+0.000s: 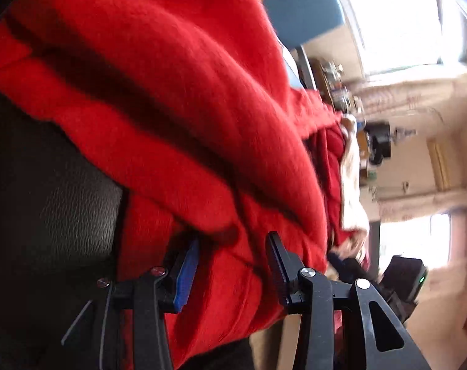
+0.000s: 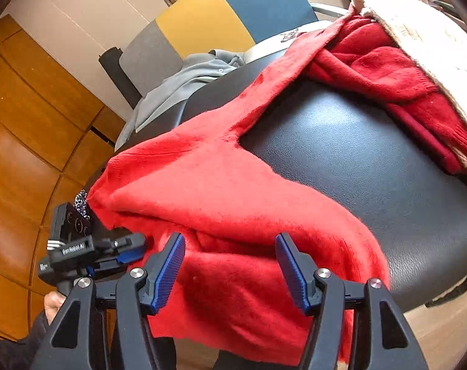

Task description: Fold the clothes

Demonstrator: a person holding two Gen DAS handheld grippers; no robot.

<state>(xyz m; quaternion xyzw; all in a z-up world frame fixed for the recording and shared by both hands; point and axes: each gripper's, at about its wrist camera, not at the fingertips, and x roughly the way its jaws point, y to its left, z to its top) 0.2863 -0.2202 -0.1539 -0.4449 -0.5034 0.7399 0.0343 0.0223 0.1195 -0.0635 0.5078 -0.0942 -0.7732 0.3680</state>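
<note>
A bright red knitted sweater (image 2: 221, 185) lies spread over a black leather-look padded surface (image 2: 372, 160), filling the lower centre of the right wrist view and trailing one long sleeve toward the upper right, where it runs into a heap of darker red knit (image 2: 384, 64) topped by a cream woven cloth (image 2: 418, 34). Its near edge hangs off the surface, likely so that the tools can reach the hem. The right gripper (image 2: 230, 265), at the bottom of that view, stands wide open with red fabric bulging between its blue-padded fingers (image 2: 168, 268); it grips nothing yet, seemingly lined up to pinch the folded edge. The left gripper (image 1: 233, 262), low in its own tilted view, is also spread apart with sweater fabric between the pads, and shows at the lower left of the right wrist view by the sweater's corner. Both appear poised on the near edge to lift it together. A grey garment (image 2: 178, 83) lies on a chair of grey, yellow and blue panels (image 2: 202, 21) in the upper centre.
</note>
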